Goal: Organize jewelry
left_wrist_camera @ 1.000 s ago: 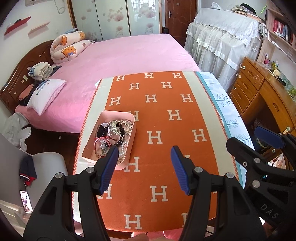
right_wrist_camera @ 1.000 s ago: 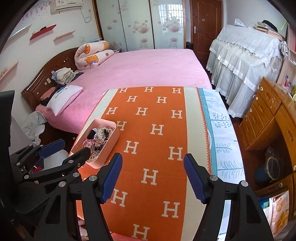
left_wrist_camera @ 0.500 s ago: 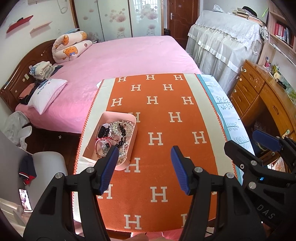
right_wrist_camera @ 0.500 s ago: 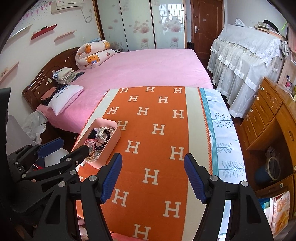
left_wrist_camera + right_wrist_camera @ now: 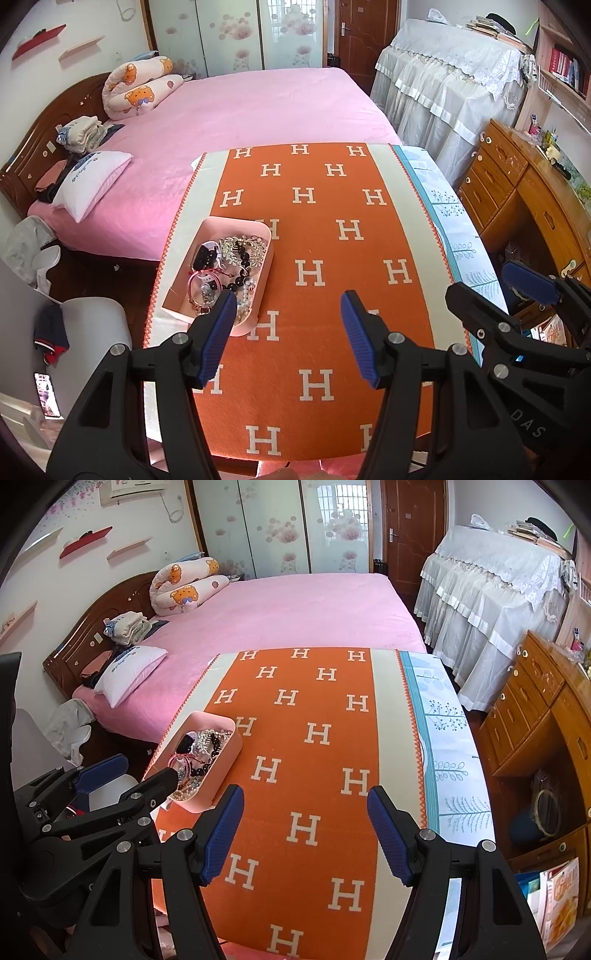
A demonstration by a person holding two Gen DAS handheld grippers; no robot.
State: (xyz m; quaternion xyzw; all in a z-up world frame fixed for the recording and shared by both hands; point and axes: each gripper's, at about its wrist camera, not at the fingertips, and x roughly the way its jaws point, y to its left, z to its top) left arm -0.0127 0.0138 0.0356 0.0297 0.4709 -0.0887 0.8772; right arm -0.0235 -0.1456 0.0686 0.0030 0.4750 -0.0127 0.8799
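While both grippers hang released, left gripper [image 5: 288,332] has tray [image 5: 258,226] just ahead-left of jaws; right gripper [image 5: 306,829] idle. Jewelry [image 5: 236,254] inside: light, tangled, slippery; pinch one bead strand.

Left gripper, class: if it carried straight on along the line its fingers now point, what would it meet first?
Probably the orange H-patterned cloth, just right of the pink tray of jewelry. The open left gripper aims between them; depth is unclear, so the tray's near corner might be clipped.
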